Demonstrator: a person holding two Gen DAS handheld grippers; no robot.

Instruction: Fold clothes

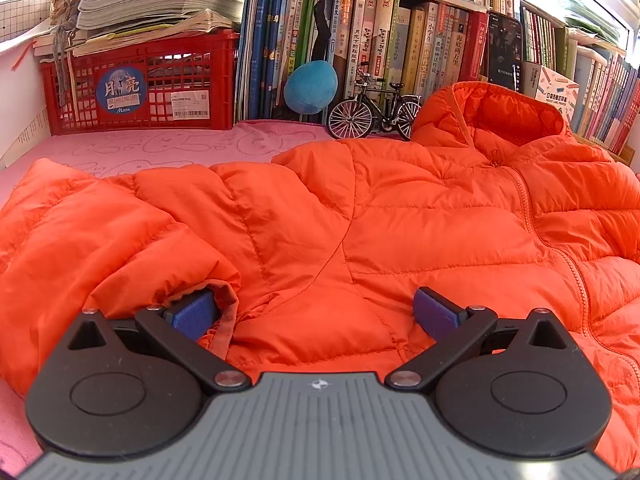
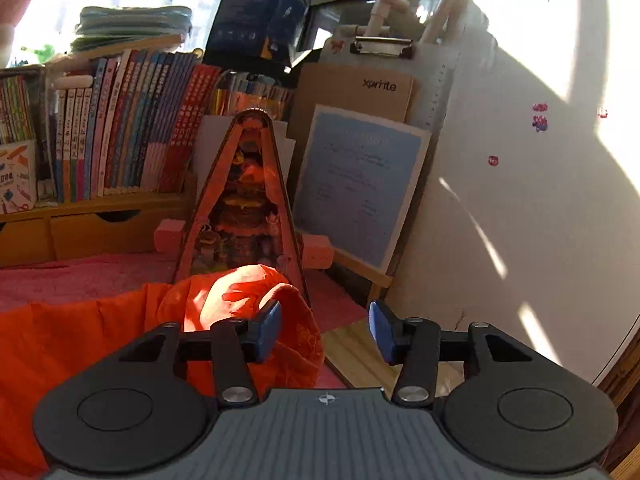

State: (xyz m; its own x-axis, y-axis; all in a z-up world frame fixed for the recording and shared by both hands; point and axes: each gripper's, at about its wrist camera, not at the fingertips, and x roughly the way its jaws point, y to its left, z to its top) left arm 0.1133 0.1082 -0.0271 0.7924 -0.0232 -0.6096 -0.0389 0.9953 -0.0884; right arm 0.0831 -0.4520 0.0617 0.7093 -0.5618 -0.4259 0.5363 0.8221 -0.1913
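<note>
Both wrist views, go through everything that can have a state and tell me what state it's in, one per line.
orange down jacket: spread flat, zipped, unfolded
sleeve cuff: over left gripper's left finger
left gripper: open
right gripper: open, holding nothing
model bicycle: upright
red crate: stacked with papers

Round blue sticker (image 1: 119, 91) on the red crate (image 1: 188, 70): I read 月亮 in white, "Moon" in small script under it. White shipping label (image 1: 190, 105) beside it carries print too small to make out. One red book spine (image 1: 460, 53) on my left view reads 海底两万里; neighbouring spines carry Chinese titles I cannot resolve. On the right view, a brown board (image 2: 360, 94) behind the clipboard is marked "xprinte". Blue sheet (image 2: 360, 184) below: faint writing, illegible.
</note>
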